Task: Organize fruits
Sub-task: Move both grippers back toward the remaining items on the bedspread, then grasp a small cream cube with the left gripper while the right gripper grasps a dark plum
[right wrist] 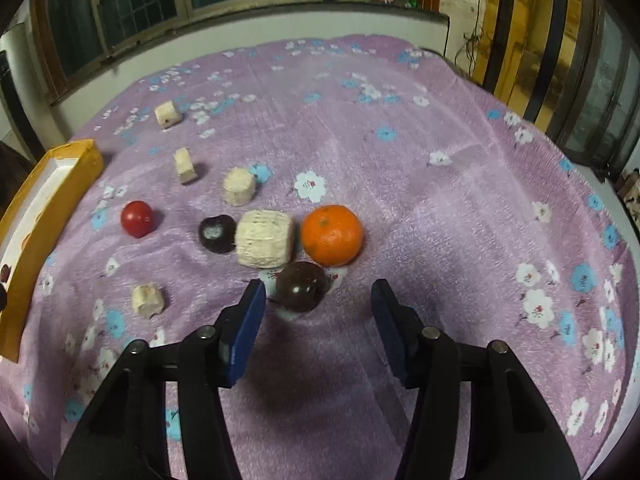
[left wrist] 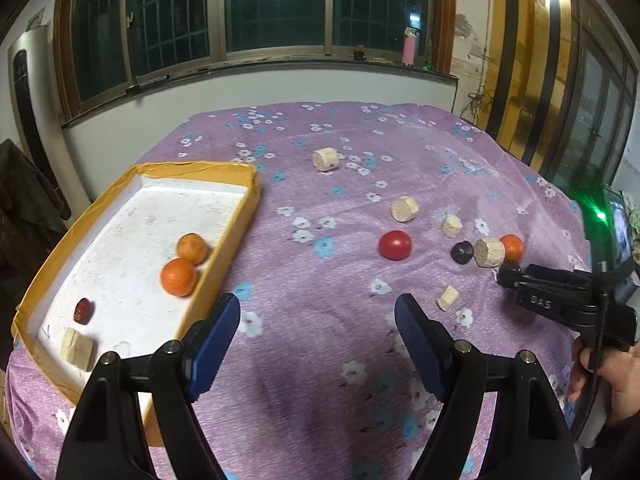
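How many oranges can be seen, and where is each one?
3. Two oranges lie touching in the yellow tray. One orange sits on the purple cloth, beside a pale cylinder. More may be hidden.

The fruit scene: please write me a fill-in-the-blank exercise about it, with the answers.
1. The tray holds ____ oranges.
2. The fruit just ahead of the open right hand-held gripper is a dark ____.
3. The red tomato lies on the ____ cloth.
4. The left hand-held gripper is ____.

Answers: two; plum; purple; open
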{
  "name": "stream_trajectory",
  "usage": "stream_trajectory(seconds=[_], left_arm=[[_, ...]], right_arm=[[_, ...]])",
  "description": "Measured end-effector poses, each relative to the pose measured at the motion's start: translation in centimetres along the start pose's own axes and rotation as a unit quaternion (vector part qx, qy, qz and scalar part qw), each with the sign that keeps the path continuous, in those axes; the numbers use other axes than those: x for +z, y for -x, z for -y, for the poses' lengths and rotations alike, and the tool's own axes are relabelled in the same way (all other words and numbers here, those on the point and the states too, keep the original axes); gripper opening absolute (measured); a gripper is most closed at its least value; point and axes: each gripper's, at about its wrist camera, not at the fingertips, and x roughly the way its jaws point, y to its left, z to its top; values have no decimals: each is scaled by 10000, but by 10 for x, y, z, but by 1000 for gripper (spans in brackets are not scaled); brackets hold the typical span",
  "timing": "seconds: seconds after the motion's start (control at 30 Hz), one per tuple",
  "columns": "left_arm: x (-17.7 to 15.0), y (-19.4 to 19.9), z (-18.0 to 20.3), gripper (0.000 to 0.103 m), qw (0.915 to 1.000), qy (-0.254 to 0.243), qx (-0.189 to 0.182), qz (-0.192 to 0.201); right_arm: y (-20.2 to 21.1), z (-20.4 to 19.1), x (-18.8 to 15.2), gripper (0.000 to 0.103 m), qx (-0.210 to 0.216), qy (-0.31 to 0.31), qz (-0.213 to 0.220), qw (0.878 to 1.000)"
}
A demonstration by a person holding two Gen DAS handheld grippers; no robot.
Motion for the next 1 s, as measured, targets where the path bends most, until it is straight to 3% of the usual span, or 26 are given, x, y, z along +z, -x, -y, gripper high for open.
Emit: stream_trajectory(seconds=[0.1, 0.2, 0.47, 0.67, 1.0], left_arm=[[2, -8, 13, 80, 9999, -52, -72, -76], [4, -15, 27, 80, 9997, -101, -172, -161], [3, -46, 68, 79, 9978, -423, -344, -369], [3, -55, 77, 71, 9974, -416, -405, -429], [-3, -69, 91, 45, 9950, -611, -527, -586]], right_arm=[[-6, -2, 0, 44, -41, 54, -64, 10000], [-5, -5, 2, 25, 34, 100, -98, 9999], [3, 9, -7, 24, 270, -134, 99, 9995], [18, 22, -12, 24, 474, -271, 423, 9976], [32, 33, -14, 24, 593, -389, 682, 9951]])
